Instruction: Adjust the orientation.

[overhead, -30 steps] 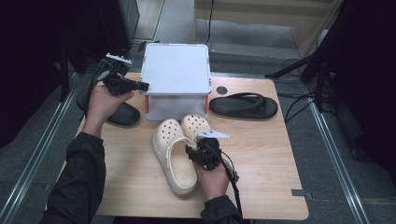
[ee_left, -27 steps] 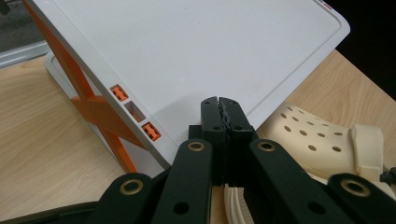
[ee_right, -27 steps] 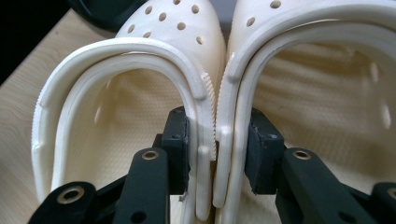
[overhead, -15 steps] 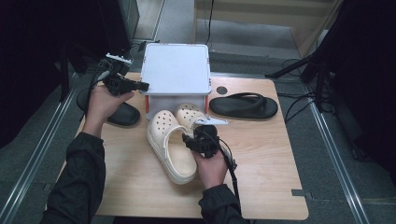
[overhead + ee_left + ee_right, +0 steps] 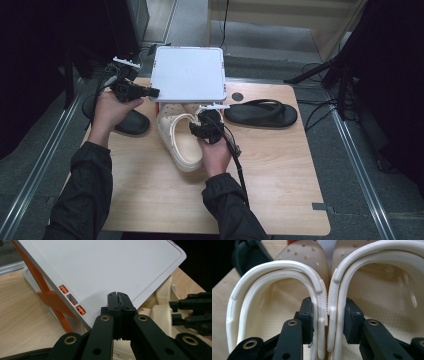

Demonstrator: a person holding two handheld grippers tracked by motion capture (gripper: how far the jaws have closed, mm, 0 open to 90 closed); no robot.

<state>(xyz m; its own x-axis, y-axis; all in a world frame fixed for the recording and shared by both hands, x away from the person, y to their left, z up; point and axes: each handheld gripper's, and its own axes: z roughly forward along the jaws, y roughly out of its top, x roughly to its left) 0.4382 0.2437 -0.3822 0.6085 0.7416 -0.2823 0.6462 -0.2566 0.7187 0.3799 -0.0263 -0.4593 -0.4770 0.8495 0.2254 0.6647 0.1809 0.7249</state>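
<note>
Right gripper (image 5: 206, 126) clamps the touching inner walls of a pair of cream clogs (image 5: 177, 142) at mid-table, one jaw inside each shoe; the toes point far, under the raised lid (image 5: 188, 74) of a white box. Left gripper (image 5: 134, 91), at the far left, has its jaws fully closed, tips meeting at the lid's near-left edge; whether anything lies between them cannot be told. A black slide (image 5: 131, 121) lies at left, a black flip-flop (image 5: 261, 114) at right, both on the wooden table (image 5: 280, 180).
</note>
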